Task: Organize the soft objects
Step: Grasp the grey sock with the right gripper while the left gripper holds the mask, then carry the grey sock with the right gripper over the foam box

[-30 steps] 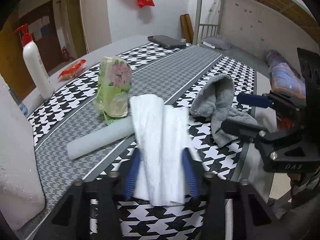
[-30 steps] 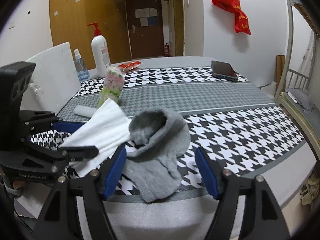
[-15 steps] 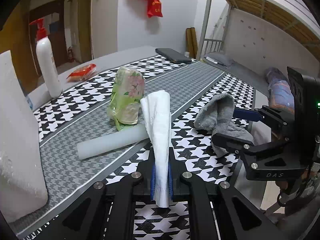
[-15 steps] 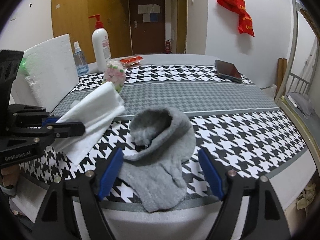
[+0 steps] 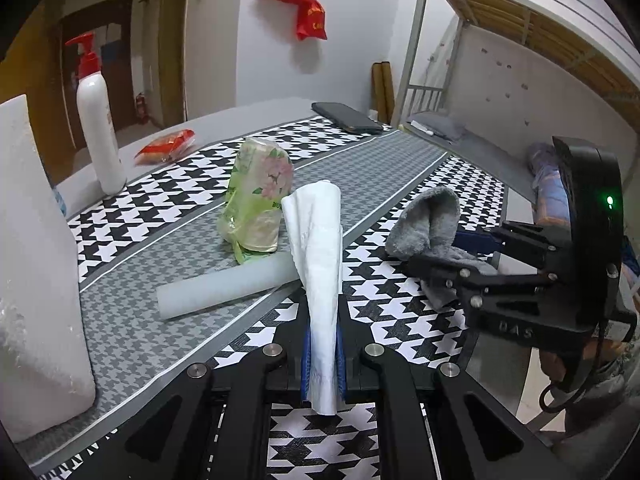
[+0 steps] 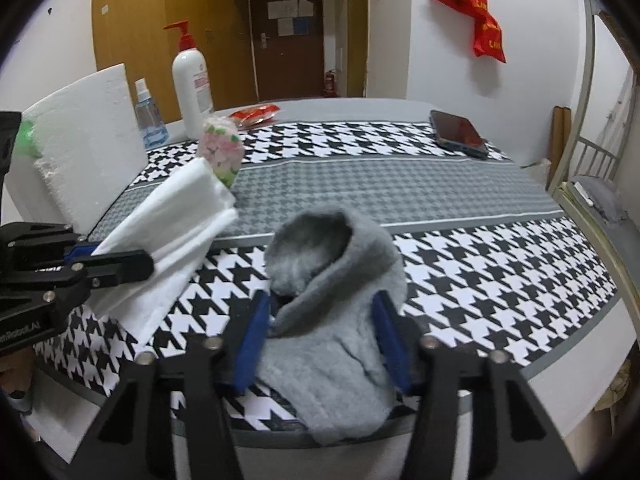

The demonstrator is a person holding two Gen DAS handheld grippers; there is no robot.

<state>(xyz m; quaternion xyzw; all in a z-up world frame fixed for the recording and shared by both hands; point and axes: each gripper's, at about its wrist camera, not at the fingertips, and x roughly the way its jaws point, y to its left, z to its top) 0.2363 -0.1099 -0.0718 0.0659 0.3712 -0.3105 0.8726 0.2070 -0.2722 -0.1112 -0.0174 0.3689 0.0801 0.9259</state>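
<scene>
Houndstooth cloth (image 6: 500, 272) unchanged; left gripper (image 5: 323, 354) now clamps tissue (image 5: 320, 248), right gripper (image 6: 324, 336) closing around sock (image 6: 336, 280).

Even, soft indoor light — sharp centres, strong fisheye bending, dark vignetted corners.

Both views sit low and close over the near edge of the table (image 5: 132, 320), each looking forward and down along its own gripper's fingers. The left wrist view faces the far right corner and the bunk bed (image 5: 520, 40); the right wrist view faces the far edge and the door (image 6: 288, 36). Both share the pump bottle (image 5: 100, 128), the phone (image 6: 458, 134) and each other's gripper.
</scene>
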